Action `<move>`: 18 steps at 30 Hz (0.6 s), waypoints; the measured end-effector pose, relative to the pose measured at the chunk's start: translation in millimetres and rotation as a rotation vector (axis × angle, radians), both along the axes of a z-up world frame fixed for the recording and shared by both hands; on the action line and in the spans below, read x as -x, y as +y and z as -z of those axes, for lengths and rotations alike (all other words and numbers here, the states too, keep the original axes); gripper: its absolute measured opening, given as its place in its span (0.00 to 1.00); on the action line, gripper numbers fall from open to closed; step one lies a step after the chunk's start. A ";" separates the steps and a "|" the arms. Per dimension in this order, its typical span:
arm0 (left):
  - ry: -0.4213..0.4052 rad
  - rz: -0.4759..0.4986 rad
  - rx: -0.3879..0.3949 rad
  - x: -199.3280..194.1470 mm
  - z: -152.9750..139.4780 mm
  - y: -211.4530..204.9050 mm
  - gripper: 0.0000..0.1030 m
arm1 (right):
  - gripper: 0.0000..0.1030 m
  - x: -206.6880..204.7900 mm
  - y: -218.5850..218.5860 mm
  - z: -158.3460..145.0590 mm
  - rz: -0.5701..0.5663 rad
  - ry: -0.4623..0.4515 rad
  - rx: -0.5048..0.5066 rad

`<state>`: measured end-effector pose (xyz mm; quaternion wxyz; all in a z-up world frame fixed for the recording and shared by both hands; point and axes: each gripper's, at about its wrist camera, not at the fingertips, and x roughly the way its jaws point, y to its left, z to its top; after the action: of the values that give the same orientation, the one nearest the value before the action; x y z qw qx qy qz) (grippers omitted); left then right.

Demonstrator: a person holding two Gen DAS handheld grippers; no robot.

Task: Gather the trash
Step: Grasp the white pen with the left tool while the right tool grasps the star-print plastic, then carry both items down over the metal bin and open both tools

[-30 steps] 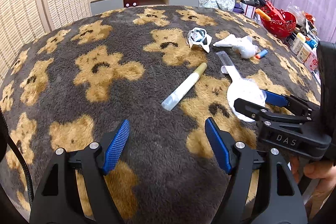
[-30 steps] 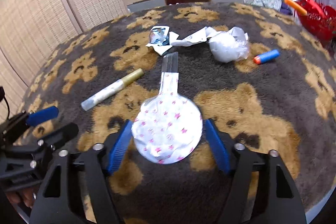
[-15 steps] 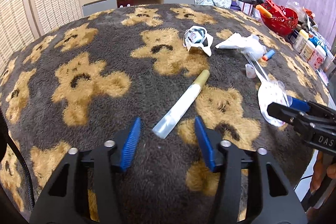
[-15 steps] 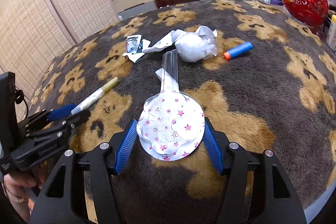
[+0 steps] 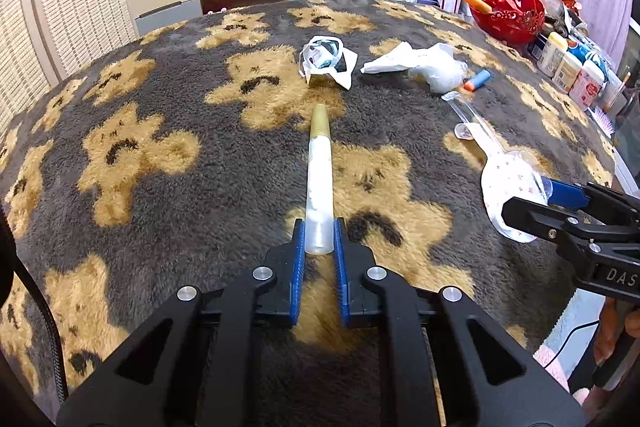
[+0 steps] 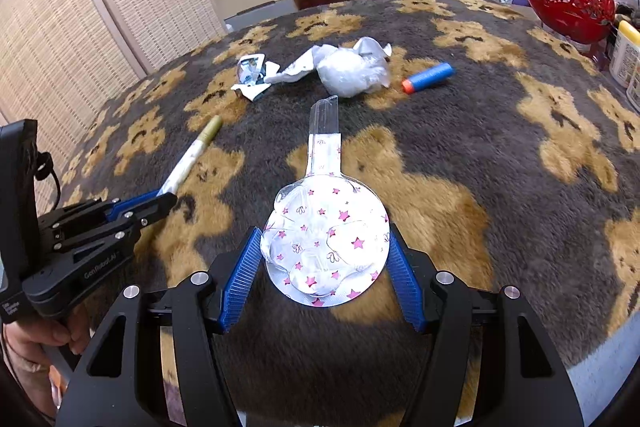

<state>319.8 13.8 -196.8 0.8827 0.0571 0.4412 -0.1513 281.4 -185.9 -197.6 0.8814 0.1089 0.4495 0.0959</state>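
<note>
Grippers are both busy at once here. Lower centre of the left wrist view, the left gripper [image 5: 319, 239] has just clamped its blue pads onto the near end of the gold-capped white tube [image 5: 319, 183], jaws closing right down on it, the tube running straight up the frame along the fingers. That end-on hold looks chosen to lift it cleanly off the bear-print blanket [image 5: 168, 211].

Over on the right wrist view, the right gripper [image 6: 326, 255] pinches the star-printed lollipop wrapper [image 6: 326, 243] across its round disc, both pads touching the edges, clear stick-sleeve pointing up-frame. A wide grip for a wide, flimsy thing, I'd say.

Only the right view shows the pads truly meeting that disc; from the left camera the right gripper [image 5: 560, 203] at the right edge hides it. Only the left view proves the tube is pinched. More trash waits upper centre: crumpled foil wrapper [image 5: 326, 61], balled plastic bag [image 5: 432, 69], blue foam dart [image 5: 478, 81].
</note>
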 end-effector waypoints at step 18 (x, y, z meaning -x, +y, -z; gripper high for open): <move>0.012 -0.061 0.062 139.0 -26.1 -13.9 0.12 | 0.60 101.0 -21.7 -46.1 -0.027 -0.080 -0.004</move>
<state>180.9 -0.2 -170.7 0.8856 0.0153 0.4431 -0.1381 180.4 -207.6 -151.5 0.8970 0.1006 0.4154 0.1126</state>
